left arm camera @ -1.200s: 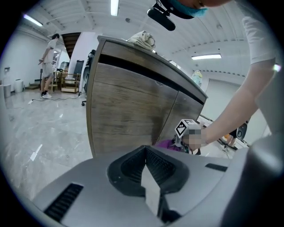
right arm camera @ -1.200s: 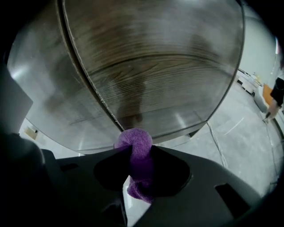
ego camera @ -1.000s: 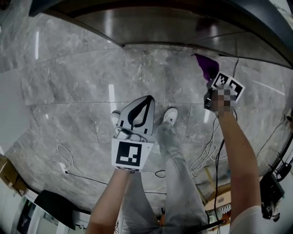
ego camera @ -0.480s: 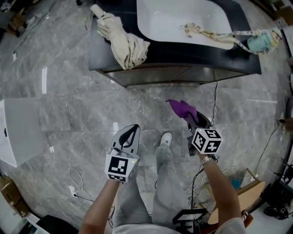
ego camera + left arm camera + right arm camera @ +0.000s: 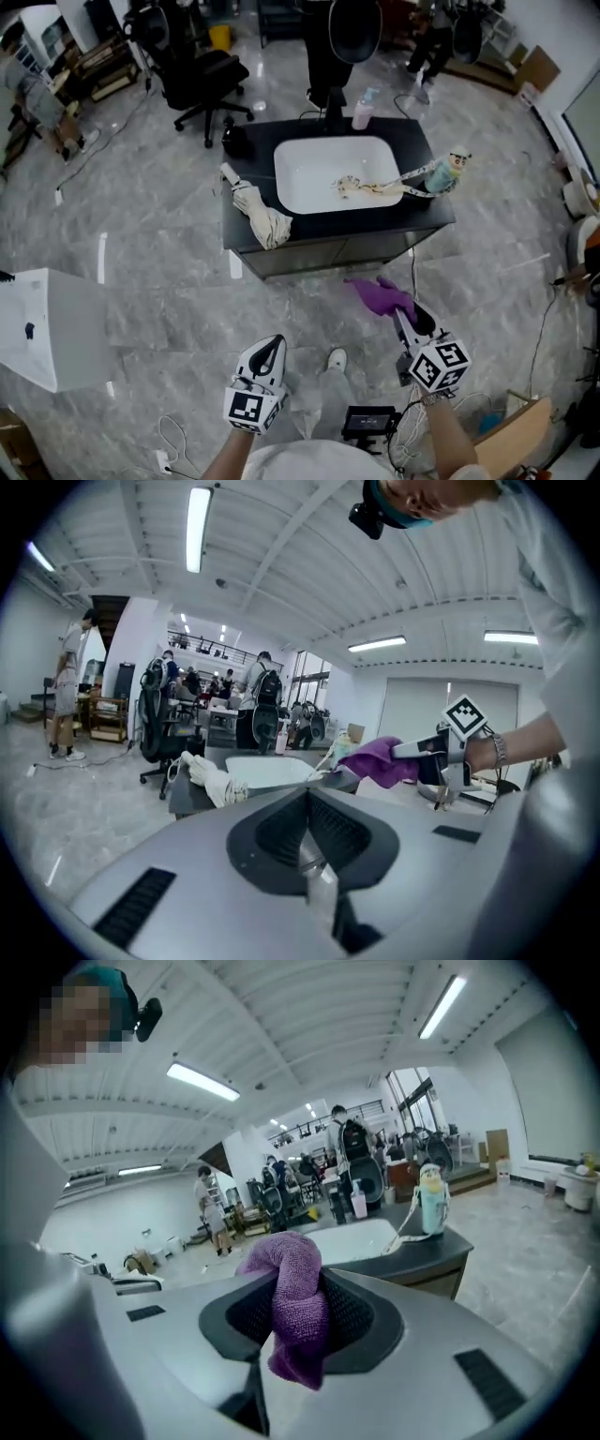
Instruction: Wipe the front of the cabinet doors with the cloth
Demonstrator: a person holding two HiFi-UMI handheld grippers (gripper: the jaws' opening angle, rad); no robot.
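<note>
The sink cabinet stands ahead, with a black counter (image 5: pixel 422 208) and grey doors (image 5: pixel 337 251) facing me. My right gripper (image 5: pixel 403 317) is shut on a purple cloth (image 5: pixel 382 294) and sits a short way in front of the doors, apart from them. In the right gripper view the cloth (image 5: pixel 296 1309) hangs bunched between the jaws, and the cabinet (image 5: pixel 422 1265) lies beyond. My left gripper (image 5: pixel 271 347) is shut with nothing in it, down to the left over the floor. From the left gripper (image 5: pixel 307 797) view, the cloth (image 5: pixel 377 761) shows at the right.
A beige towel (image 5: pixel 260 216) drapes over the counter's left edge, and a teal bottle (image 5: pixel 456 167) with a strap lies by the white basin (image 5: pixel 319 173). A black office chair (image 5: pixel 202 75) stands behind. A white box (image 5: pixel 47 328) sits left; cables (image 5: pixel 169 436) trail on the floor.
The view has pulled back from the cabinet: it now sits farther off, whole top in sight. Both grippers show lower in the frame. The right one still holds the cloth.
</note>
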